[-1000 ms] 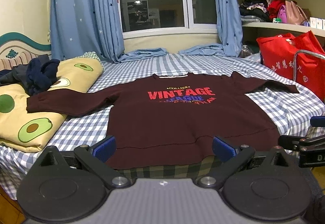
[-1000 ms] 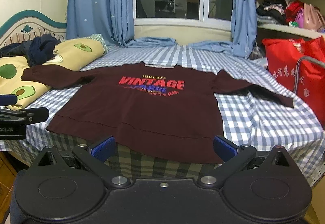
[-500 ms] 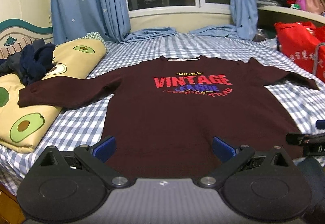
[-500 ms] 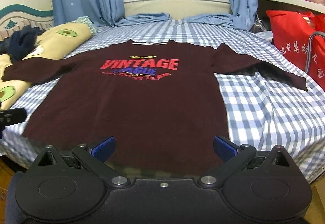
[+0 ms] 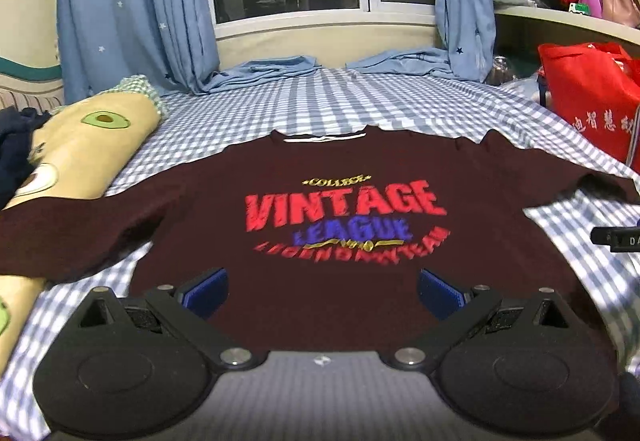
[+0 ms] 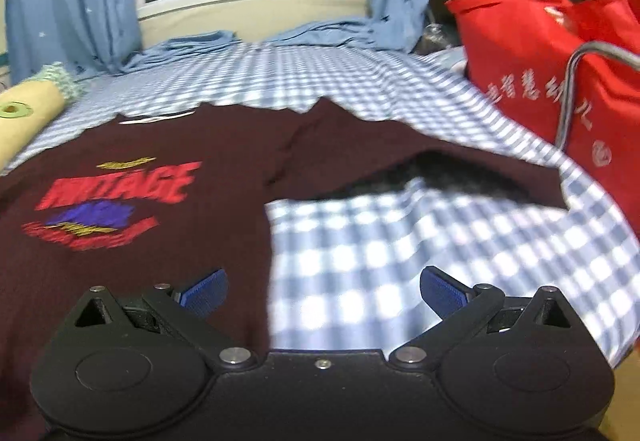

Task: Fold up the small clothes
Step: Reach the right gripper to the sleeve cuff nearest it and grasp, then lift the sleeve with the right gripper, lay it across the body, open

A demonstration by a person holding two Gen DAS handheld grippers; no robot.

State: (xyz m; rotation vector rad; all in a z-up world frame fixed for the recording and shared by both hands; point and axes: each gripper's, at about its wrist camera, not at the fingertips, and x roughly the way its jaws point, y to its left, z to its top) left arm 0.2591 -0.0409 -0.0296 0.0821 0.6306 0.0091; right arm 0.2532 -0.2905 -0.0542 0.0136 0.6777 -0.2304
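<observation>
Both grippers, the left gripper (image 5: 322, 291) and the right gripper (image 6: 322, 291), have moved closer over the sweater (image 5: 340, 281) (flat on the bed (image 5: 320, 101)), fingers spread and empty, so folding has not begun.

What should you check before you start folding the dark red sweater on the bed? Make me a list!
1. Sweater lies flat, print side up, on the checked bedsheet: ok.
2. Left tool open and holding nothing: ok.
3. Right tool open and holding nothing: ok.
4. Right sleeve spread out flat: not ok, its lower edge looks curled up, with a dark shadow beneath.
5. Left sleeve on the sheet: not ok, it drapes over the avocado pillow.
6. Bottom hem straight: cannot tell, both tools hide it.
</observation>
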